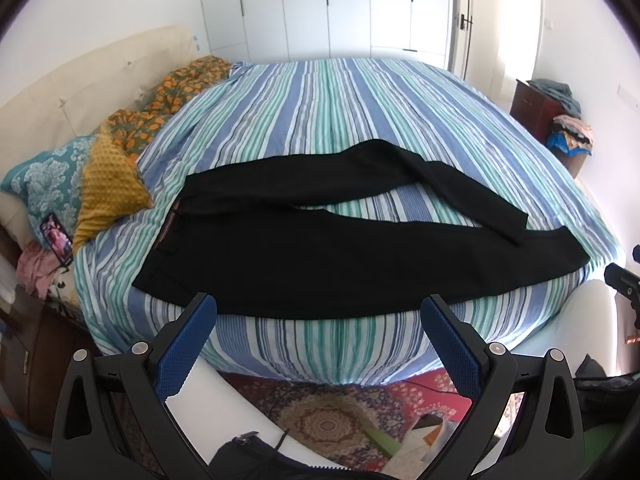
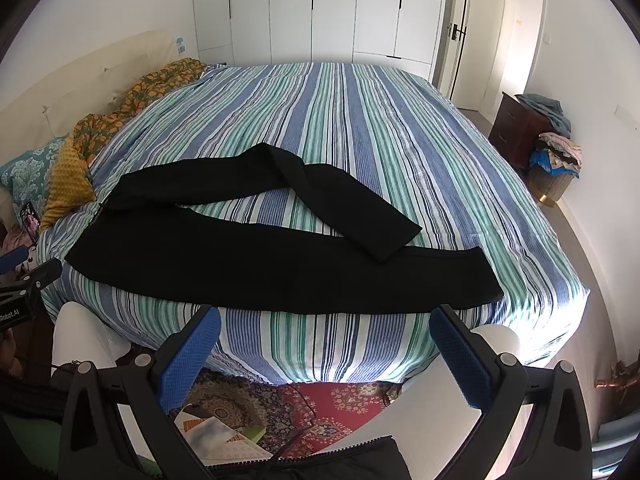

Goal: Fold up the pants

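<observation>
Black pants [image 1: 320, 264] lie spread on the striped bed [image 1: 340, 120], waistband to the left, legs to the right. The near leg lies flat along the bed's front edge. The far leg bends and its cuff crosses onto the near leg. They also show in the right wrist view [image 2: 248, 260]. My left gripper [image 1: 318, 308] is open and empty, hovering just off the bed's front edge below the pants. My right gripper [image 2: 324, 320] is open and empty, at the front edge near the cuff end. Each gripper's tip shows at the edge of the other's view.
Pillows and a crumpled orange blanket [image 1: 176, 92] lie at the bed's left by the headboard. A phone [image 1: 58, 240] rests there. A dresser and a laundry basket [image 2: 552, 168] stand at the right. A patterned rug [image 1: 332, 416] with paper clutter lies below the grippers.
</observation>
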{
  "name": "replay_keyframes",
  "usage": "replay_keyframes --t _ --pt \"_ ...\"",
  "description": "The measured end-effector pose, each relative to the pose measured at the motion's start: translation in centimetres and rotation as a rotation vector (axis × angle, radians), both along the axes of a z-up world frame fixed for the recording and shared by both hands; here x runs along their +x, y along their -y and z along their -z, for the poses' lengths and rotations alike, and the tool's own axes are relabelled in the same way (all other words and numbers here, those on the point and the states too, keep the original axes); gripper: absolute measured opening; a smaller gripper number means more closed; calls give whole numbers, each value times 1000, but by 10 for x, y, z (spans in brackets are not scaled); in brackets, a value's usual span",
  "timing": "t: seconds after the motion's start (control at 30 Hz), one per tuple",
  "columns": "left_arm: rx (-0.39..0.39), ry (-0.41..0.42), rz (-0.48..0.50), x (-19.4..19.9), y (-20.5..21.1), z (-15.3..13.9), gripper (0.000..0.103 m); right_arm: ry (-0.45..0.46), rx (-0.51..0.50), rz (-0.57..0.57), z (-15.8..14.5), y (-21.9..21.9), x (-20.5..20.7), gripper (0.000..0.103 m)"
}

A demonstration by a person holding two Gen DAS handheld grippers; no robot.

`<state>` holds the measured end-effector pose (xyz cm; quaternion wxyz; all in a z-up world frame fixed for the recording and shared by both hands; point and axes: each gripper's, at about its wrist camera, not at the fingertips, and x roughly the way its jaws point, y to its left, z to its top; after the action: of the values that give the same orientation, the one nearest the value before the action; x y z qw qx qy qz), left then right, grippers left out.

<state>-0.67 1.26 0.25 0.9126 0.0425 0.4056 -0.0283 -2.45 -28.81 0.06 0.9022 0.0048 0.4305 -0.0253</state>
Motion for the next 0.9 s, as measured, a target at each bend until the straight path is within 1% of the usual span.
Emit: replay_keyframes --t 0.9 --pt "5 -13 -1 4 -1 0 102 -4 -12 -28 6 -6 2 103"
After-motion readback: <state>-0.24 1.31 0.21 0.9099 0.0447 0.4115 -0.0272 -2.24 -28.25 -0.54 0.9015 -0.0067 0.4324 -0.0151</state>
